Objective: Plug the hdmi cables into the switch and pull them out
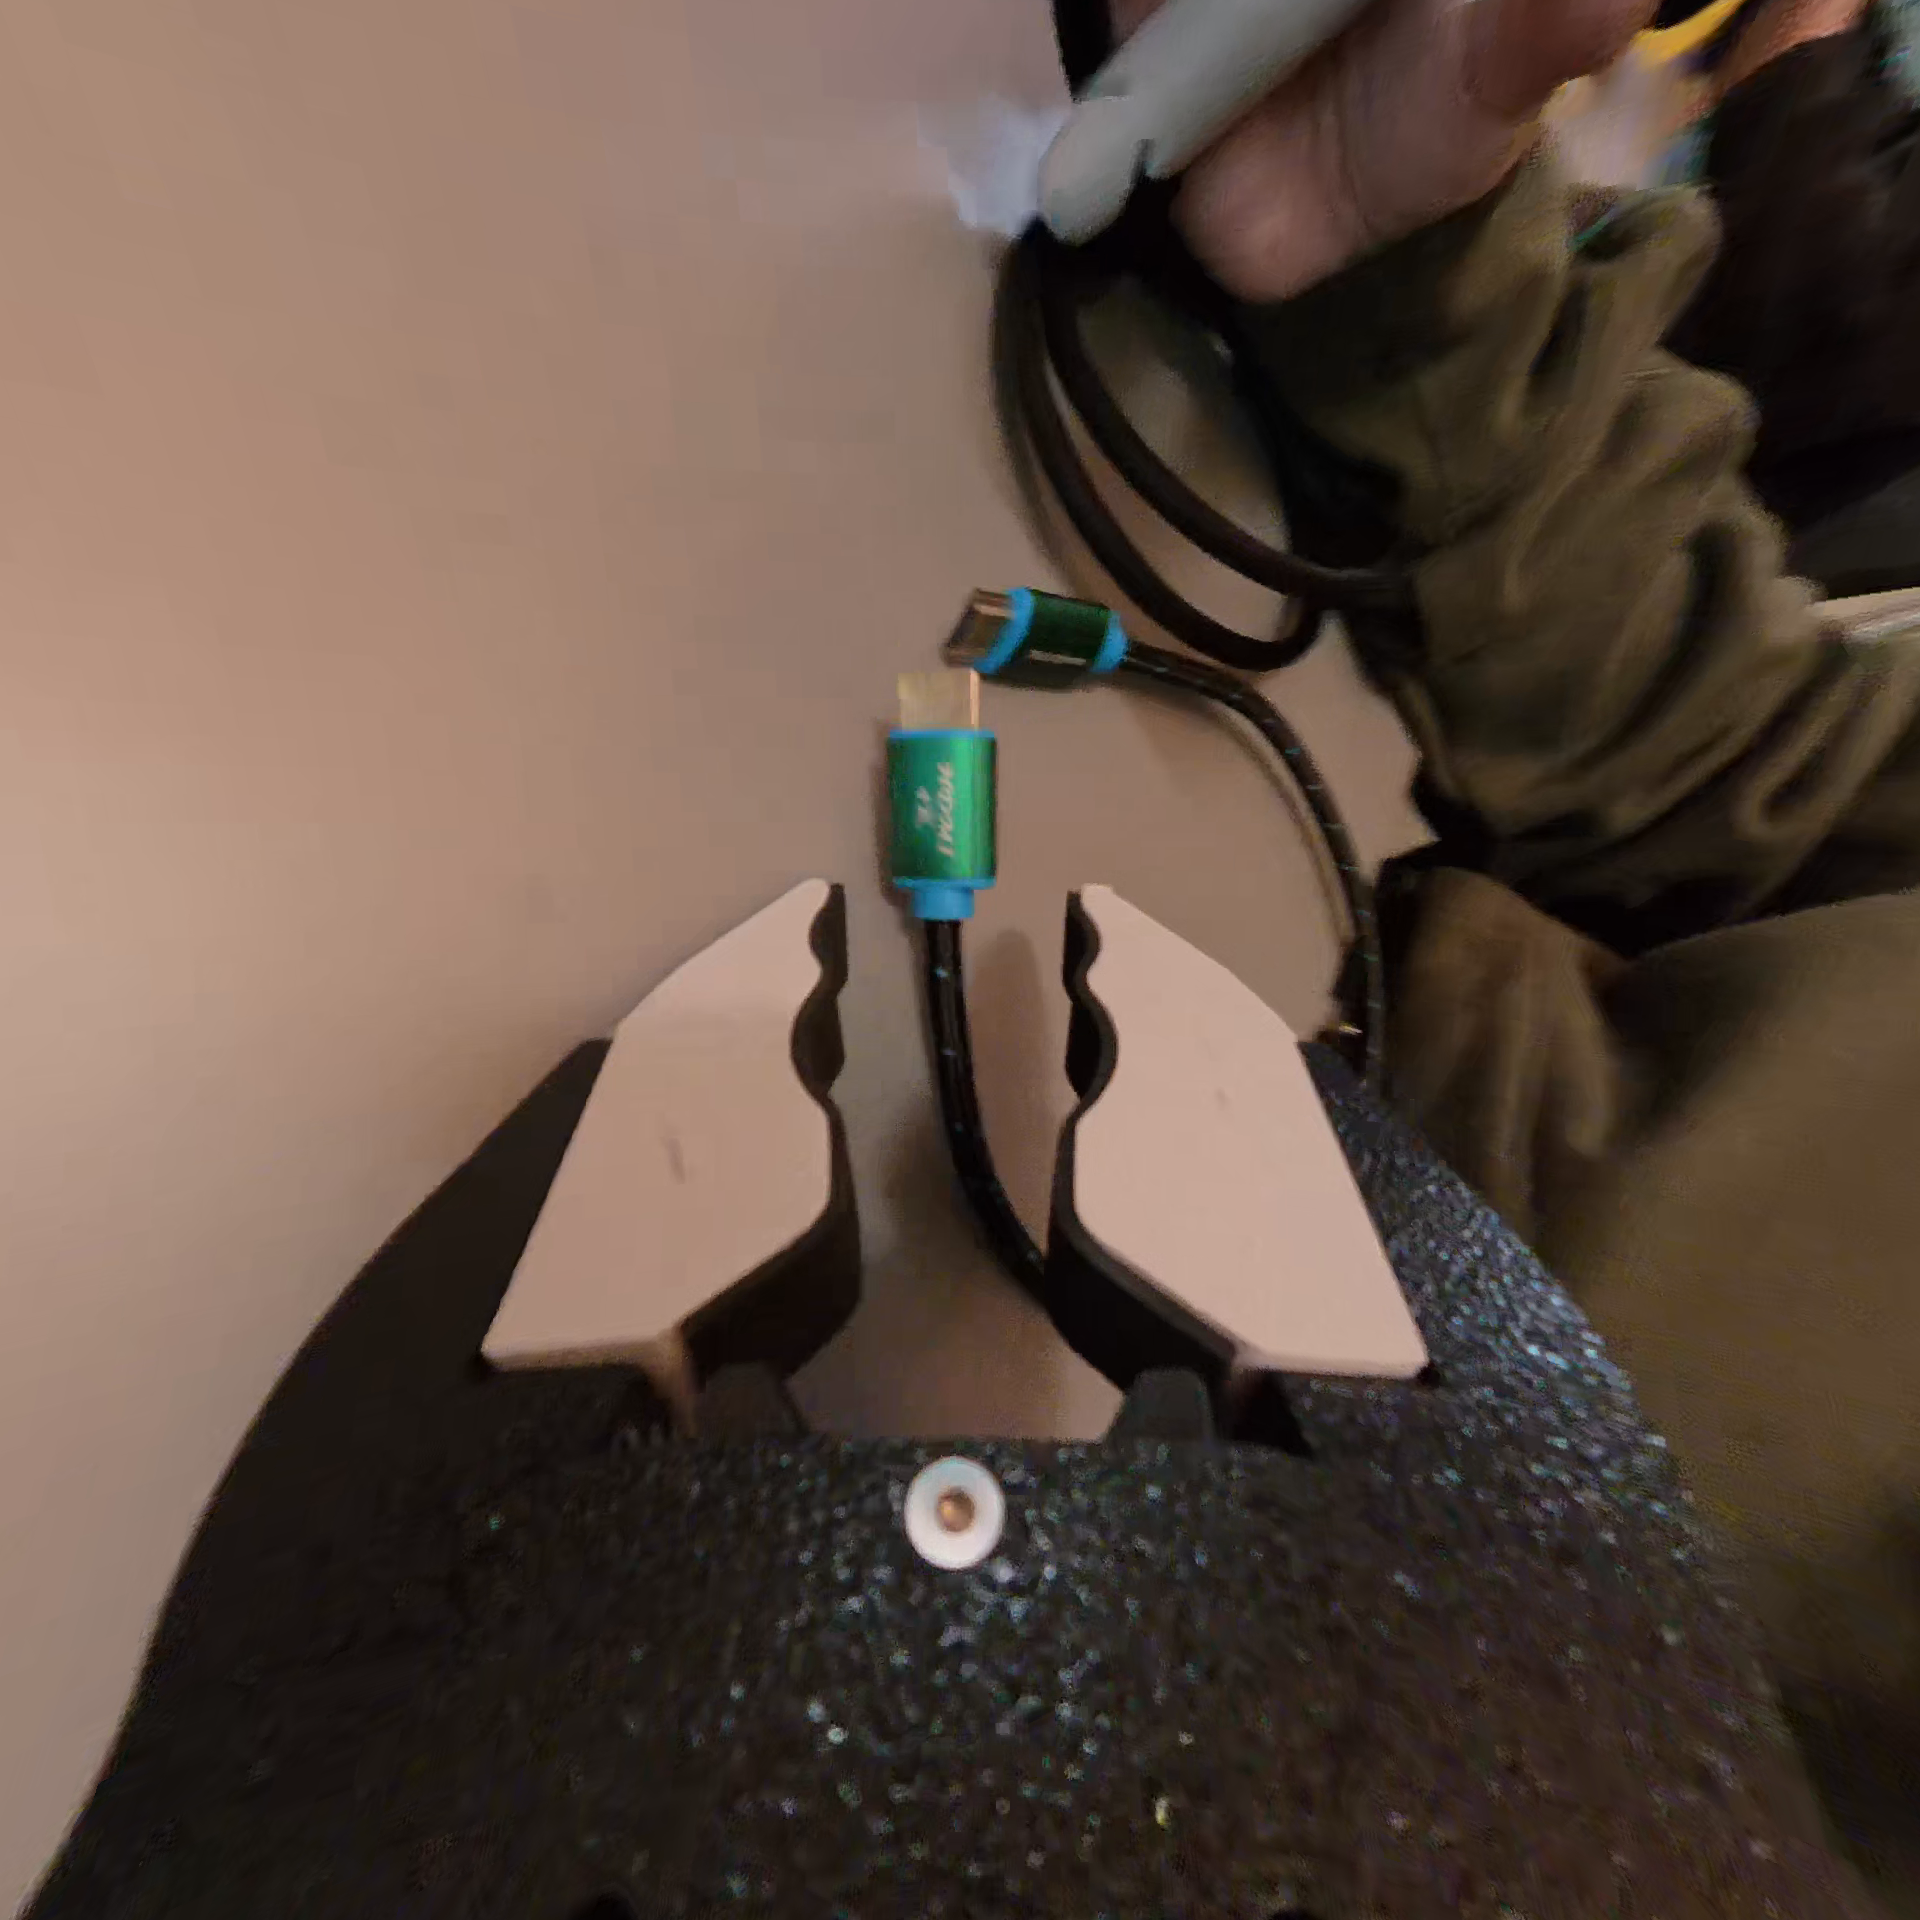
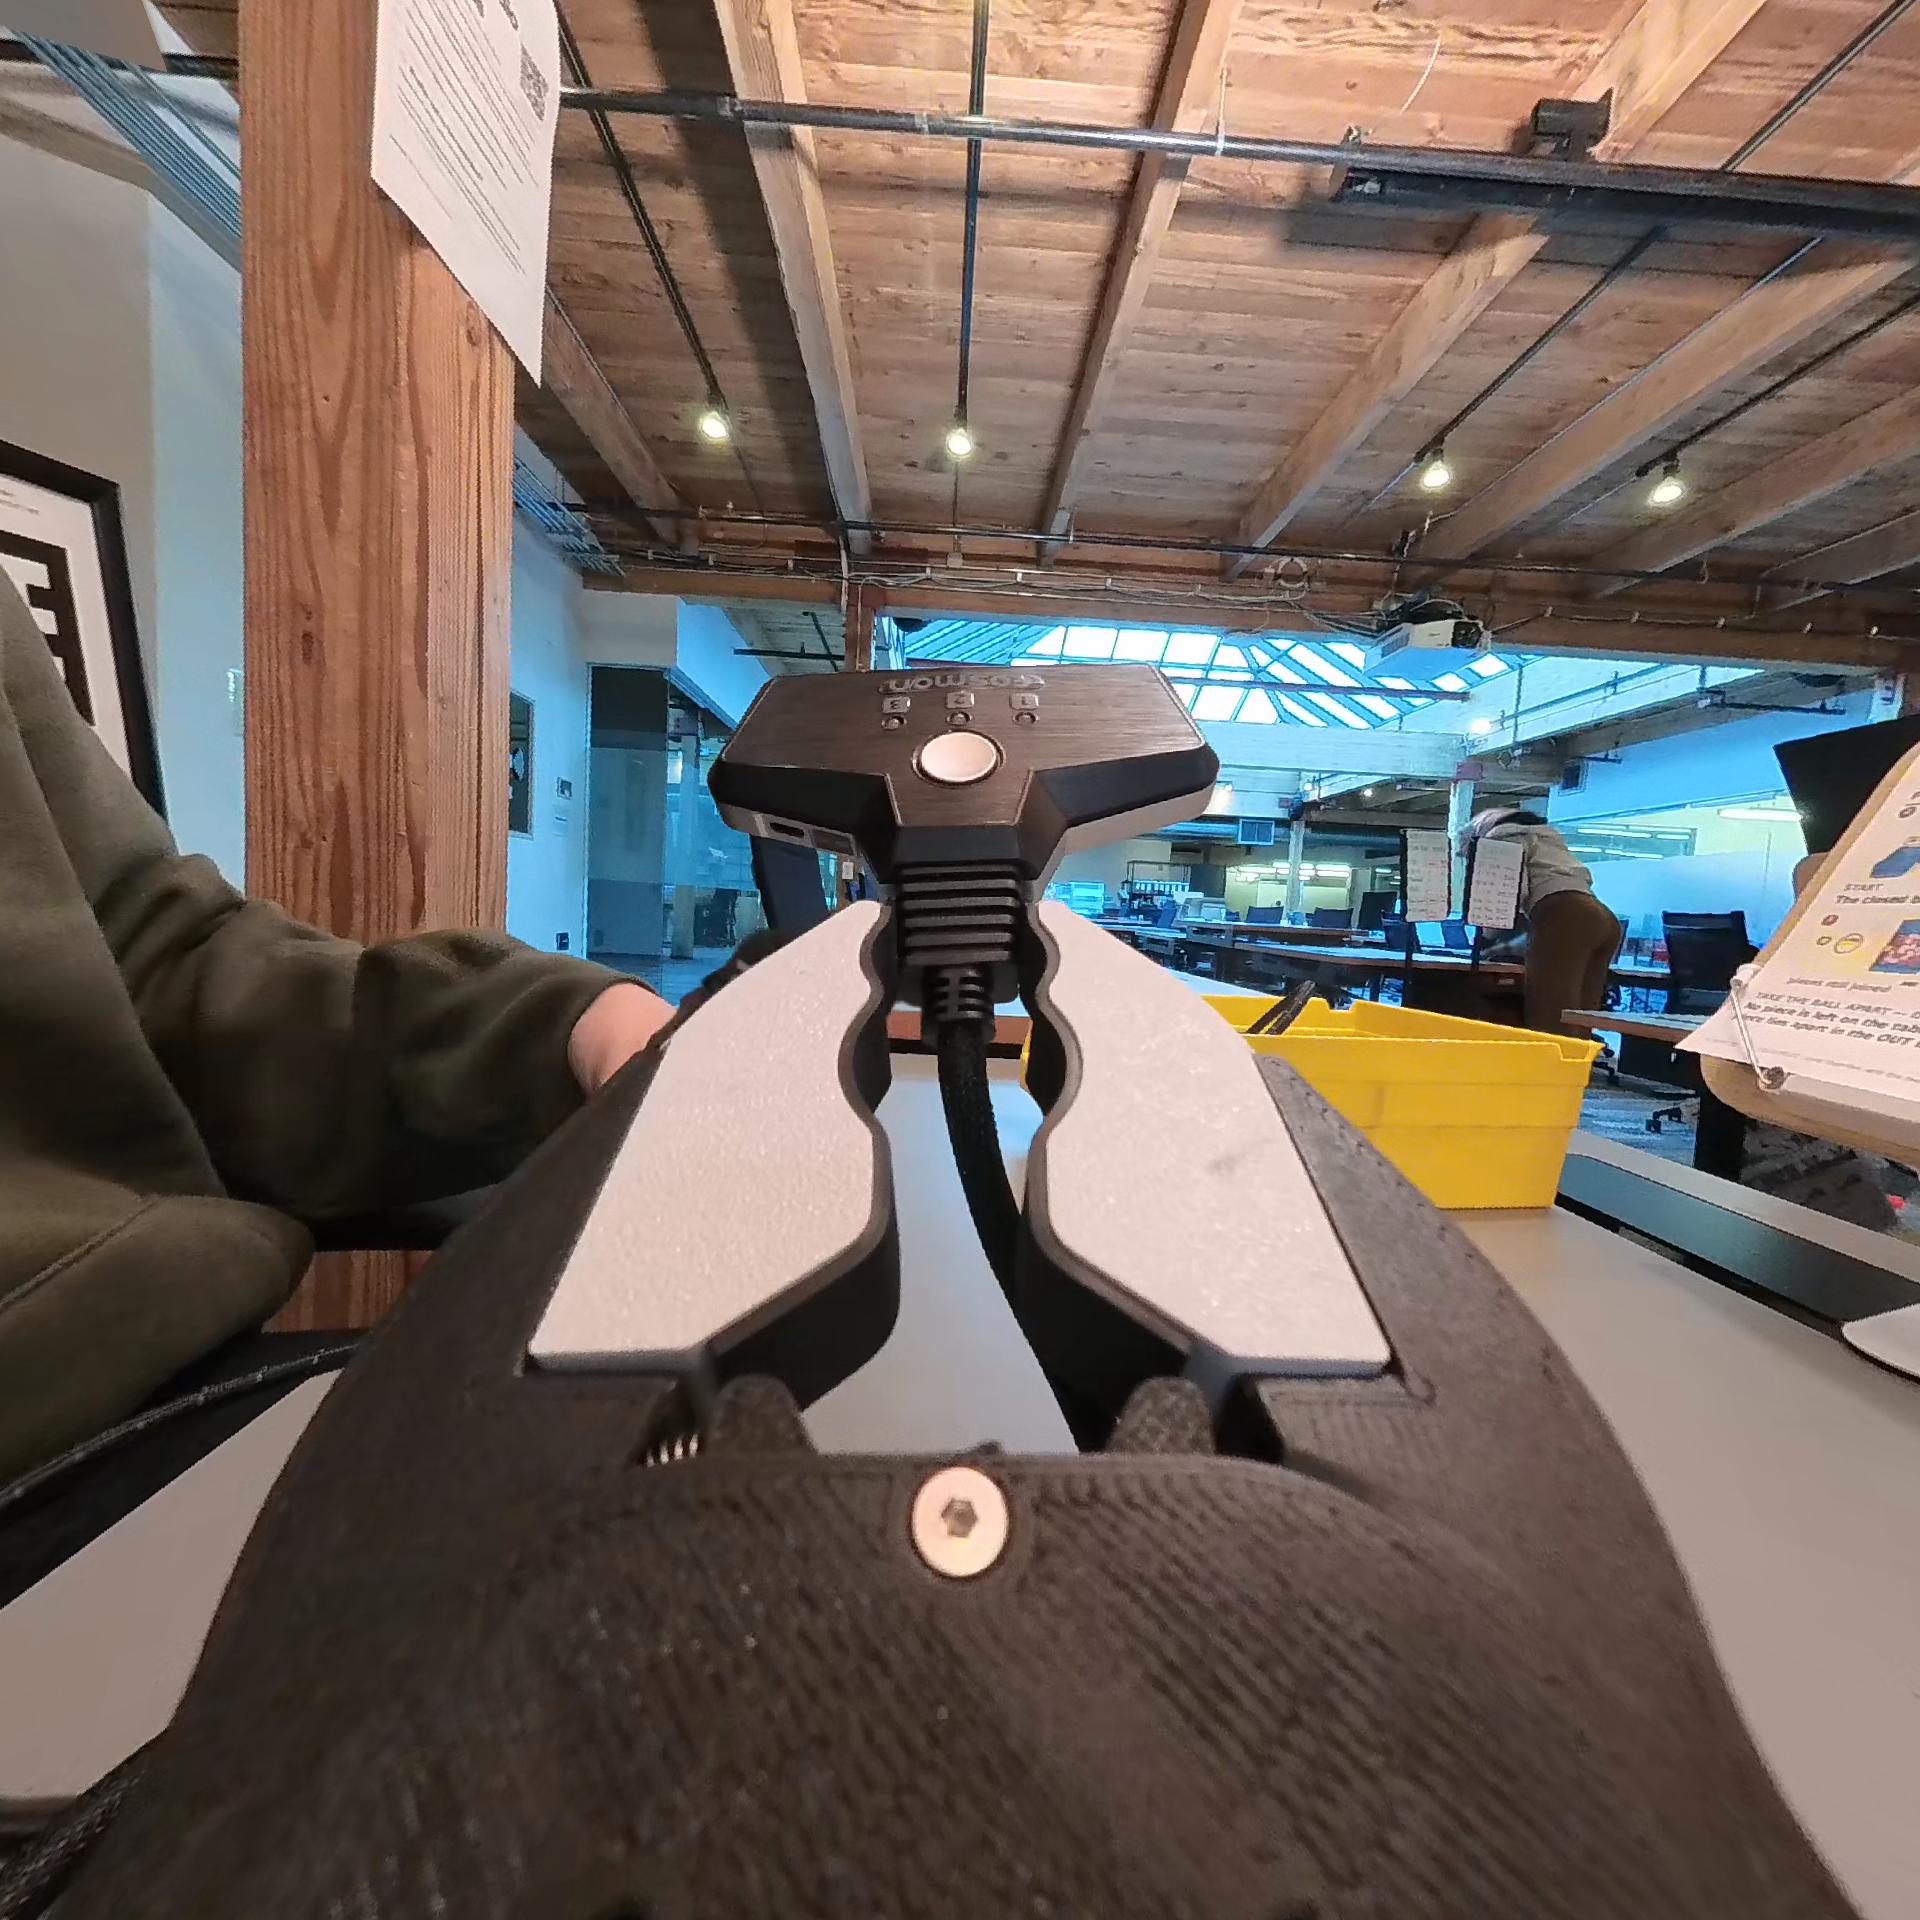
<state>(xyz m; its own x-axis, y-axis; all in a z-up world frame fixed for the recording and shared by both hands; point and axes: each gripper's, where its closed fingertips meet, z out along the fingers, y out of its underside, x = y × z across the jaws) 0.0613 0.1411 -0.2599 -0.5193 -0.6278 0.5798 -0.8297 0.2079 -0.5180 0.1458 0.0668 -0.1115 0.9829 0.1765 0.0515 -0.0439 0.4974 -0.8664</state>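
In the left wrist view my left gripper [image 1: 956, 899] is open just above the beige table [image 1: 416, 520]. A green HDMI plug [image 1: 940, 805] with a blue collar and gold tip lies flat just past my fingertips. Its black braided cable [image 1: 961, 1091] runs back between the fingers, ungripped. A second green plug [image 1: 1049, 636] lies a little farther right, tip pointing left. In the right wrist view my right gripper [image 2: 961, 920] is shut on the ribbed cable neck of the black HDMI switch [image 2: 961, 748] and holds it raised. I see no cable in its one visible side port.
A hand in an olive sleeve [image 1: 1507, 540] holds the other gripper at the top right of the left wrist view, over a loop of black cable [image 1: 1101, 488]. In the right wrist view a yellow bin [image 2: 1403, 1091] stands on the table, with a wooden post [image 2: 374, 623] to the left.
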